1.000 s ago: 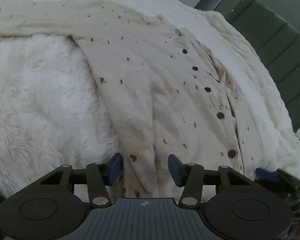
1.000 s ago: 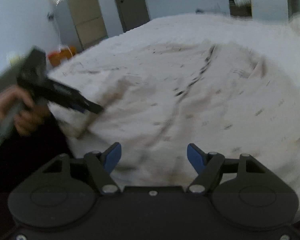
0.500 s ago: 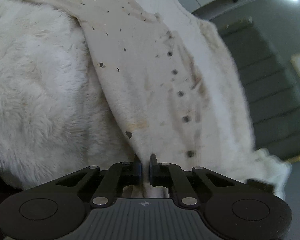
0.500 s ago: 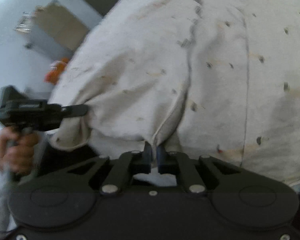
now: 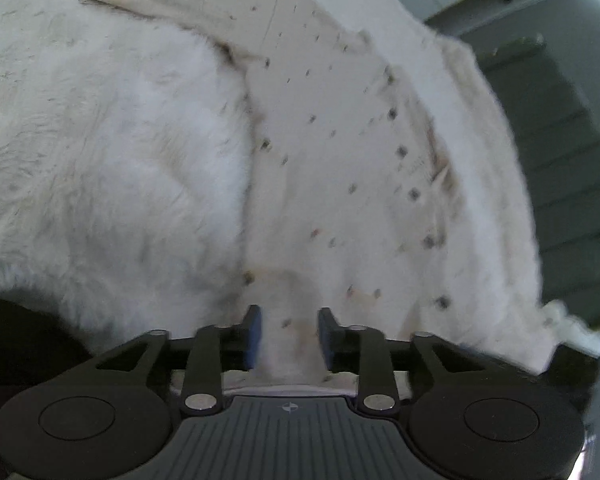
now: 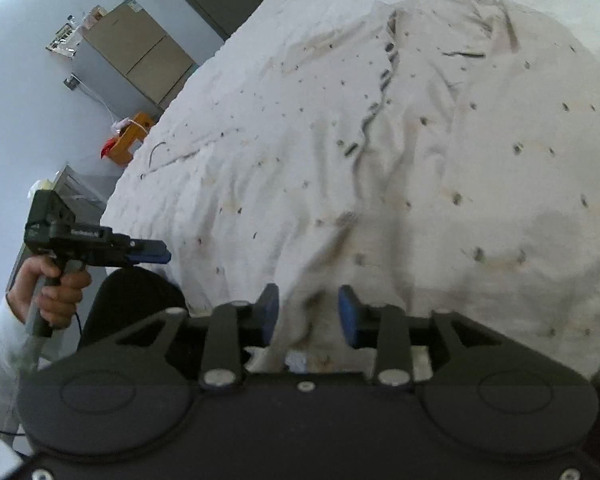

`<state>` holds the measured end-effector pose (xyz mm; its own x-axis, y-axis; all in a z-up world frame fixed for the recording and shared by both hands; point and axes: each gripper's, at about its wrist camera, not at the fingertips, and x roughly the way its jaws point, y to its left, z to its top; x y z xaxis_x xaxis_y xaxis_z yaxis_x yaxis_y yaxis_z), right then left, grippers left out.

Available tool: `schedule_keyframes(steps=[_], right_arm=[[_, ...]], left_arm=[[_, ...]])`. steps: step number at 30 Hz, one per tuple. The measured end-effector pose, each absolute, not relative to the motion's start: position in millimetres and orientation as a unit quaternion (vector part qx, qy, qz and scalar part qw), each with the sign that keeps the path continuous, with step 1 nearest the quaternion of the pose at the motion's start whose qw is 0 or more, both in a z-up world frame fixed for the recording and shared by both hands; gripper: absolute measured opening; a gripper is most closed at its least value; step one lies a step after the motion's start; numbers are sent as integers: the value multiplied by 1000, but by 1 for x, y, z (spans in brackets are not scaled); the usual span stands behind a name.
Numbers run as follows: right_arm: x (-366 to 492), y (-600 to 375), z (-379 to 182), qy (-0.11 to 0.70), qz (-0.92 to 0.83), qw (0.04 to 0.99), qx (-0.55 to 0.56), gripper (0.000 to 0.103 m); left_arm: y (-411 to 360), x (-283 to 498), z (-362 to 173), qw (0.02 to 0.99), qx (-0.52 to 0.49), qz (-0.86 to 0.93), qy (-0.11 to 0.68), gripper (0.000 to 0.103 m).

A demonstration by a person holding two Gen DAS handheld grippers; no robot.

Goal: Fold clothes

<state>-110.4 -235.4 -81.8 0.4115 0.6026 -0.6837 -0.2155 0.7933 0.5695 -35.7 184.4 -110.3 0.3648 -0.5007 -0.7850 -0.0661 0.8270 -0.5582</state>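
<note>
Both hand-held grippers' jaws reopening

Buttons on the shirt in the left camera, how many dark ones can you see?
5, in a blurry curved row down the right side of the shirt: from the top button to the lowest. More may be hidden in folds.

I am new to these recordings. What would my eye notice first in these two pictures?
A cream dotted shirt lies spread, buttons up, over a white fluffy blanket. Its near hem runs between the blue pads of both the left gripper and the right gripper, whose jaws are opening.
</note>
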Motion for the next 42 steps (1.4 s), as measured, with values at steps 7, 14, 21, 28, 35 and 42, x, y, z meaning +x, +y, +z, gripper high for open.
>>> schedule_keyframes(steps=[7,14,21,28,35,42], right_arm=[[-117,-301,-87,466,125,859,173,48],[-130,-324,-90,470,48,876,102,51],[-153,-271,-84,459,85,884,12,52],[-178,-199,-94,456,149,872,-95,56],[-185,-137,-116,442,149,853,-236,56],[-186,-105,-148,438,118,814,-362,56]], left_arm=[[156,-42,-95,833,-218,-171,479,44],[112,-16,-85,883,-181,-178,395,51],[96,36,-106,936,-120,-95,317,51],[101,39,-137,939,-112,-69,318,53],[100,38,-131,945,-118,-88,293,56],[105,32,-126,946,-124,-96,285,56]])
